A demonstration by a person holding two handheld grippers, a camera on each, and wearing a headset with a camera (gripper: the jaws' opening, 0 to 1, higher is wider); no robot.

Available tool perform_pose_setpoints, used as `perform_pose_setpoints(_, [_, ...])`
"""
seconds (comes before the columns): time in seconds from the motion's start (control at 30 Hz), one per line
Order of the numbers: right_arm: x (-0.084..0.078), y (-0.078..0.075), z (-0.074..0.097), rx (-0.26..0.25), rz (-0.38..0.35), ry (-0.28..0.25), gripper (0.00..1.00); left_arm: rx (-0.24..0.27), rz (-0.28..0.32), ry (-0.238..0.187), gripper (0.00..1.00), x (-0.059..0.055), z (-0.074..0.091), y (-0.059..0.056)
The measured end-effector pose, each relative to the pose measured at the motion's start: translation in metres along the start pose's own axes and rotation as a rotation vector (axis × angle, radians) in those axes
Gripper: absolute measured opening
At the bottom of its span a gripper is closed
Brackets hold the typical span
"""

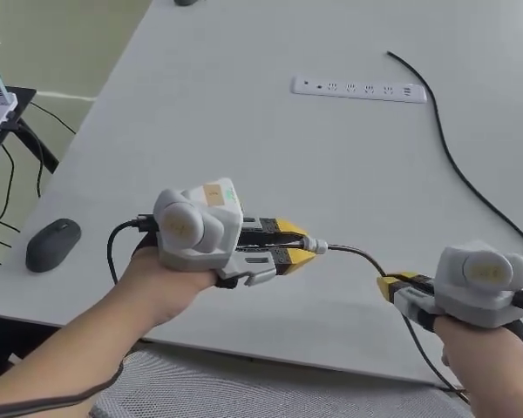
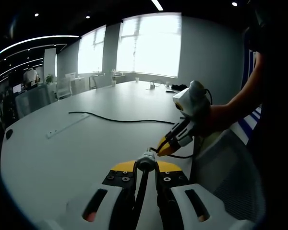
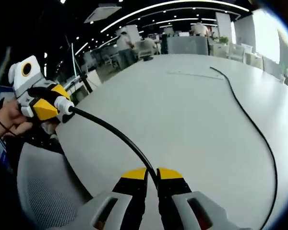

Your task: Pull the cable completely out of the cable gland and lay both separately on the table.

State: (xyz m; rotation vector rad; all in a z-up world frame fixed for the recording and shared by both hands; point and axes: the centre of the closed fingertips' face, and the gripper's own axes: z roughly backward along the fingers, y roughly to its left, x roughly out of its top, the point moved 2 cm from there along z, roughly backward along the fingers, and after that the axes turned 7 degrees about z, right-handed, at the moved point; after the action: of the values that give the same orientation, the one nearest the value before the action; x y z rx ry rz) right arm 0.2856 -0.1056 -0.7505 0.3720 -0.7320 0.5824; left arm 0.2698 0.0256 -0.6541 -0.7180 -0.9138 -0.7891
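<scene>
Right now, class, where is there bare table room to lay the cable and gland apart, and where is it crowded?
Widest bare table: between the power strip and the left hand-held gripper, bounded on the right by the loose black cord. Smaller patch: beyond the mouse. Crowded: the near edge, with the gland, the cable and the right hand-held gripper.

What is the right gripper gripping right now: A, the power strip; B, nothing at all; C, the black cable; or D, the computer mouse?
C: the right gripper has its fingers shut on the black cable, which runs across to the cable gland held in the left gripper.
</scene>
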Motion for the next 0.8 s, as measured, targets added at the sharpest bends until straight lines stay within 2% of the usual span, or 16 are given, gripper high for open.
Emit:
perform_pose_setpoints(0.03, [0.001,-0.001,0.001,-0.004,0.054,0.000,0.02,0.002,-0.001,-0.001,0.15,0.000,0.000,0.000])
perform_pose_setpoints(0.1, [0.005,0.000,0.003,-0.010,0.110,-0.009,0.05,0.003,-0.003,-0.001,0.15,0.001,-0.001,0.001])
perform_pose_setpoints(0.17, [0.006,0.002,0.006,-0.010,0.155,0.003,0.12,0.004,-0.003,0.002,0.15,0.000,-0.001,0.002])
perform_pose_setpoints(0.27, [0.013,0.005,0.011,-0.007,0.210,-0.016,0.16,0.005,-0.003,0.010,0.15,-0.002,-0.003,0.003])
perform_pose_setpoints(0.4, [0.035,0.015,0.018,0.017,0.308,-0.087,0.23,-0.005,-0.007,0.010,0.15,-0.001,-0.005,0.000])
perform_pose_setpoints(0.47, [0.051,0.027,0.021,0.035,0.395,-0.136,0.24,-0.006,-0.009,0.012,0.15,-0.002,-0.005,0.000])
perform_pose_setpoints(0.63, [0.071,0.054,0.022,0.081,0.547,-0.182,0.25,-0.005,-0.009,0.012,0.15,-0.001,-0.004,0.001])
perform_pose_setpoints(0.7, [0.073,0.063,0.020,0.095,0.579,-0.184,0.25,-0.005,-0.007,0.010,0.15,-0.001,-0.003,0.001])
perform_pose_setpoints(0.8, [0.075,0.074,0.019,0.118,0.607,-0.187,0.19,-0.007,-0.002,0.011,0.15,-0.001,-0.003,0.000])
